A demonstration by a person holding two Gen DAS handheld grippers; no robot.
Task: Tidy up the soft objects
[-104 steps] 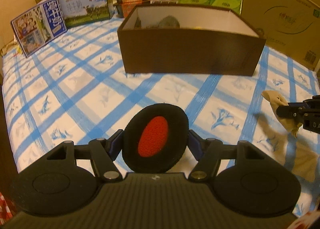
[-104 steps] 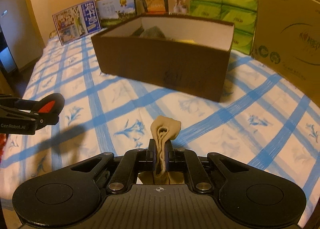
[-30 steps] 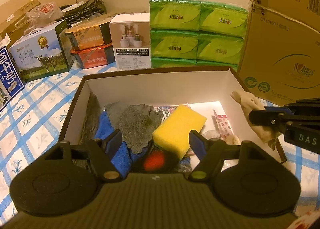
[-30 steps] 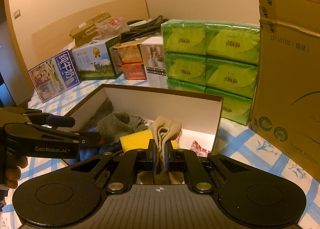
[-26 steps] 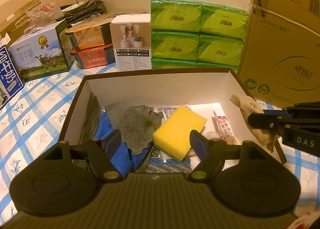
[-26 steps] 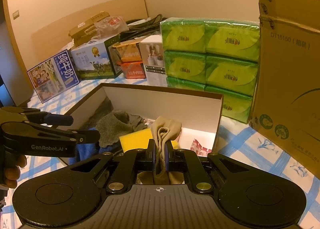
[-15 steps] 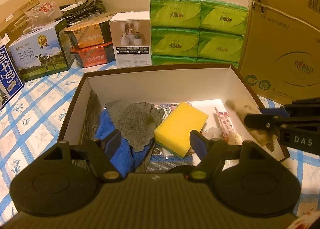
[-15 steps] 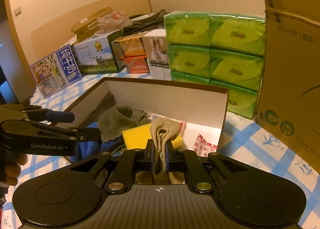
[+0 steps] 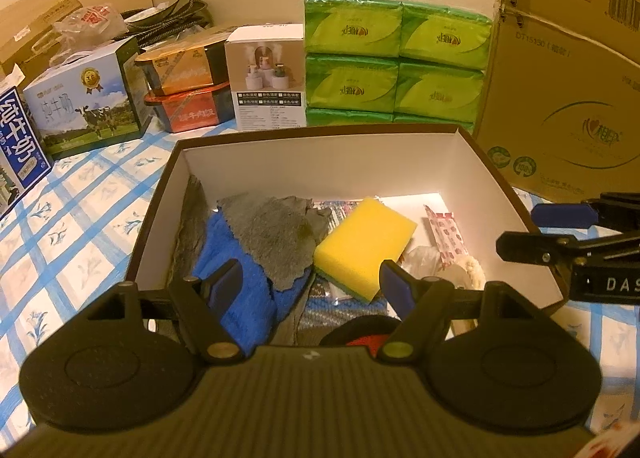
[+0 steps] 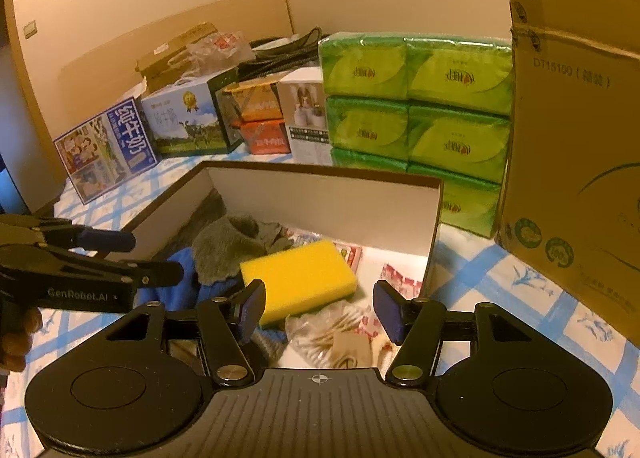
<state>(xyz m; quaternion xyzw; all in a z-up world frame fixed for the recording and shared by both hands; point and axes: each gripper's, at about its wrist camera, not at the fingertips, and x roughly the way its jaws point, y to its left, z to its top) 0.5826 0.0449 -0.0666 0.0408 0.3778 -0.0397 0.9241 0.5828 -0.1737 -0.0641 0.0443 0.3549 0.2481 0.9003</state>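
A brown box (image 9: 320, 133) with a white inside holds soft things: a yellow sponge (image 9: 365, 242), a grey cloth (image 9: 272, 234), a blue cloth (image 9: 236, 298), and a black pad with a red centre (image 9: 362, 332) at its near edge. My left gripper (image 9: 310, 284) is open and empty above the box's near side. My right gripper (image 10: 320, 308) is open and empty over the box's right part. The beige cloth (image 10: 352, 348) lies in the box under it, beside a clear bag. The sponge also shows in the right wrist view (image 10: 298, 278).
Green tissue packs (image 9: 396, 57) are stacked behind the box. A big cardboard carton (image 9: 568, 69) stands at the right. Milk cartons (image 9: 86, 101) and small boxes (image 9: 268, 77) line the back left. All stand on a blue checked cloth (image 9: 80, 217).
My right gripper has opened and let go of the beige cloth, which now lies in the box. My left gripper let the black and red pad drop into the box earlier and stays open.
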